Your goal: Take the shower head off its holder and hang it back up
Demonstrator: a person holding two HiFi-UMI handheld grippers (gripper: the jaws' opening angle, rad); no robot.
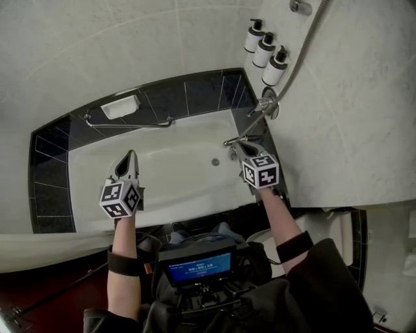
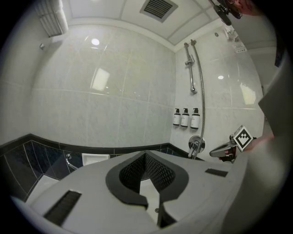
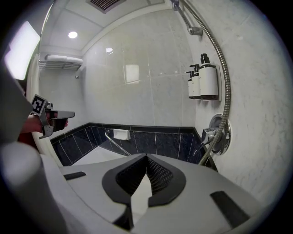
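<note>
Looking down in the head view: a white tub [image 1: 175, 188] fills the middle, with a dark tile band [image 1: 195, 91] round its far rim and pale glossy wall tile above that. A grab bar [image 1: 127, 123] and a soap dish [image 1: 121, 106] sit on the tub's far long side. The valve [image 1: 266, 104] and spout [image 1: 233, 140] are at the tub's right end, with three bottles [image 1: 265, 51] on the wall above that end. The drain [image 1: 215, 162] is in the tub floor near the spout. The left gripper [image 1: 130, 153] is over the tub's near left part, and the right gripper [image 1: 239, 145] is just beside the spout; I can't tell if it touches.

Left gripper view: the jaws are together with nothing between them. Above the tub's valve end a rail [image 2: 189, 68] is fixed to the wall. The hose [image 2: 203, 100] climbs from the valve to the rail's top. The shower head should be up there but is too small to make out. A vent [image 2: 158, 7] is in the ceiling over the tub.

Right gripper view: the jaws are closed and empty. The tub's far corner is ahead, and the valve and hose are to the right. A towel shelf [image 3: 62, 59] sits high over the tub's other end, and a ceiling light [image 3: 72, 34] is on.
</note>
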